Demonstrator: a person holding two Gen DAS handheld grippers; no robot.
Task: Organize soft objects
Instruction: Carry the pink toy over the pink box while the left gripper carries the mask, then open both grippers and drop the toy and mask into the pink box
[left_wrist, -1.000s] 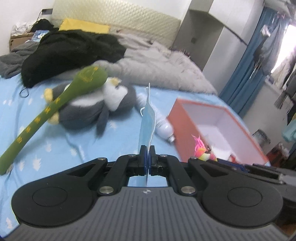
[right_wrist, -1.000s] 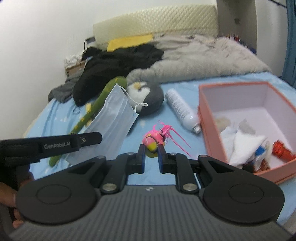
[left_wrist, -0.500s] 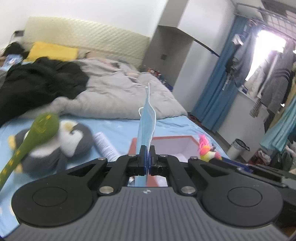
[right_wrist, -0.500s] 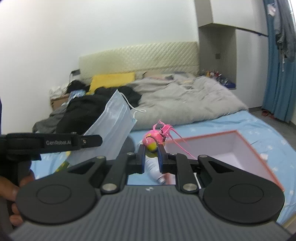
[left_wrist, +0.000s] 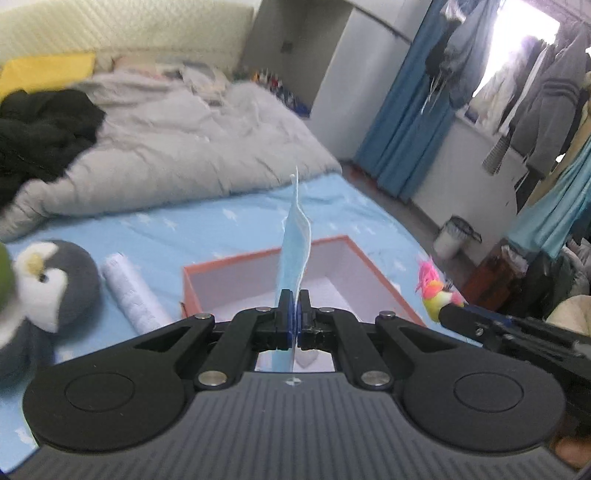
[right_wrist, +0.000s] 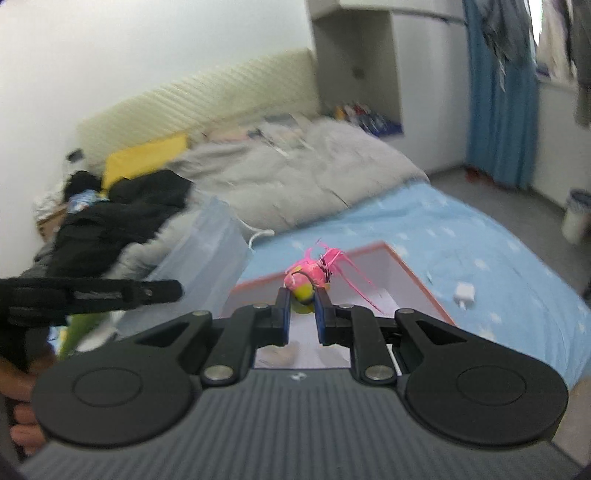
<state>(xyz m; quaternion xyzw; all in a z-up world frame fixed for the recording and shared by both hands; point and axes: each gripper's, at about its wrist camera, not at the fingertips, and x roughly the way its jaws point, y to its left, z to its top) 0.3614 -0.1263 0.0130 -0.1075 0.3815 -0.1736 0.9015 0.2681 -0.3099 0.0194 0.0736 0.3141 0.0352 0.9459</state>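
Mask first: our left gripper (left_wrist: 294, 306) has its fingers pinched tight on a light blue face mask (left_wrist: 293, 251), which stands edge-on and upright straight out of the tips in the left wrist view, and shows as a broad pale sheet with a white ear loop in the right wrist view (right_wrist: 207, 254). Our right gripper (right_wrist: 301, 306) has its fingers narrow and clamped on a little pink and yellow tassel toy (right_wrist: 308, 280), with thin pink strands sticking out to the side; from the left camera we see the same toy (left_wrist: 430, 288) poking out at the tip of the other tool, off to the right. Both things are held up in the air above the bed (left_wrist: 229, 221), right over an open box (left_wrist: 258, 266) with orange walls and a pale inside that sits on the blue star-print sheet. Left of the box lies a white patterned cylinder (left_wrist: 129, 291), and left of that a grey plush penguin (left_wrist: 48, 280). Farther back we've got a rumpled grey duvet (left_wrist: 177, 147), a heap of black clothes (left_wrist: 40, 129) and a yellow pillow (left_wrist: 48, 70) by the headboard. Everything's a bit motion-blurred, so we can't make out what's at the bottom of the box.
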